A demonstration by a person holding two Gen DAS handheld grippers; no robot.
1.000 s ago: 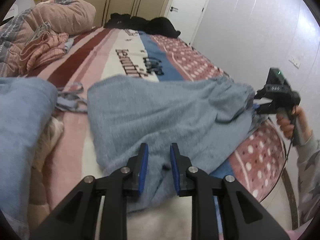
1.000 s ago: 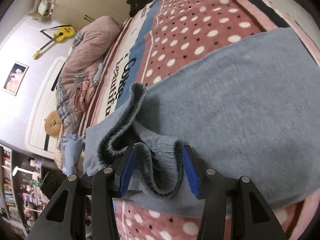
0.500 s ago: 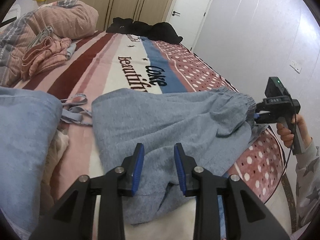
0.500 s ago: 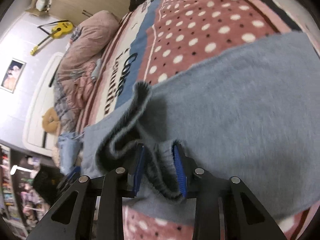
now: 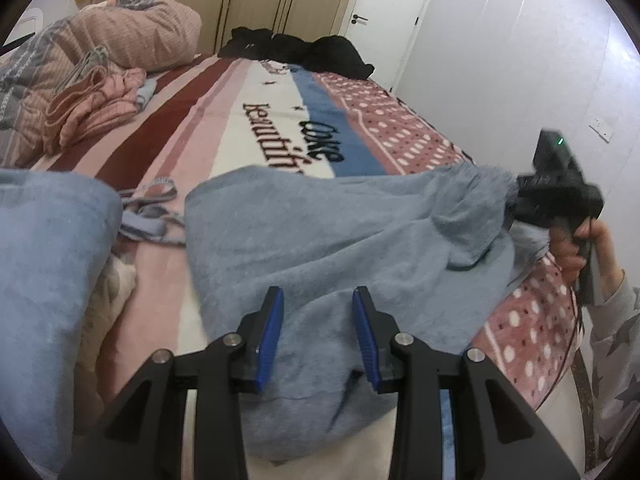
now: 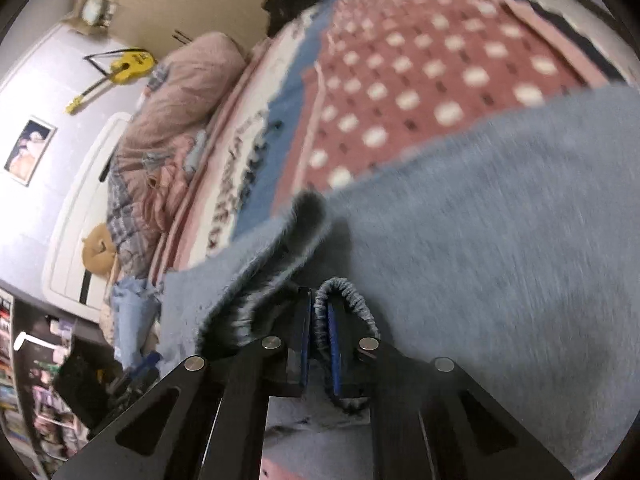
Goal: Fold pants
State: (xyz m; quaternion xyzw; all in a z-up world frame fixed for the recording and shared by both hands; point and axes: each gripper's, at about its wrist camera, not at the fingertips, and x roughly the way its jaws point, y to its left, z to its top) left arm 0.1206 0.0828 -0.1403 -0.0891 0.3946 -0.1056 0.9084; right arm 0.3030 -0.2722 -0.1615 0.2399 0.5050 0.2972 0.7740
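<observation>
The grey-blue fleece pants lie spread across the near edge of the bed, on a blanket striped in maroon, pink, white and blue with a dotted red panel and dark lettering. The left gripper hangs low over the cloth with its blue-padded fingers apart; the pants fabric runs beneath and between them, and whether the pads touch it cannot be told. Ahead of those fingers and to their right, the gathered end of the pants rises off the bed to the right gripper, held in the person's right hand

In the right wrist view the right gripper has its fingers drawn close together, clamped on the ribbed elastic waistband, which loops up and over the tip of the right-side finger. Left of the fingers a second fold of the waistband opens darkly; right of them and beyond, the pants spread broad over the dotted panel

Far beyond the left fingers lies a heap of black clothes; to their far left sit a pink quilt, crumpled pink garments and, close by, a light blue cloth. A yellow toy guitar hangs on the wall
</observation>
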